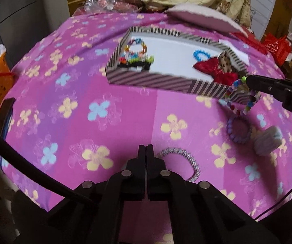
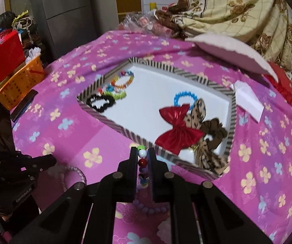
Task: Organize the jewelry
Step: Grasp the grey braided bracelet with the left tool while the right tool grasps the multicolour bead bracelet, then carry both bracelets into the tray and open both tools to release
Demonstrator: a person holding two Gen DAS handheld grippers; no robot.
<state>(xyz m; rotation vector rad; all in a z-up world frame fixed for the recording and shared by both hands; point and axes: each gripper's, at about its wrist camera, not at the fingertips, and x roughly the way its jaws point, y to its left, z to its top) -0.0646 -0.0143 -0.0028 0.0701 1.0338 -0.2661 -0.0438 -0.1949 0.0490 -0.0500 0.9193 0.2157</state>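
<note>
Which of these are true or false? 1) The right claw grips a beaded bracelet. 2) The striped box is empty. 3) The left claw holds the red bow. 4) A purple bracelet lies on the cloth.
1) True: the right claw is shut on the multicoloured bracelet.
2) False: the striped box holds bracelets and a red bow.
3) False: the left claw is shut on nothing.
4) True: the purple bracelet lies there.
</note>
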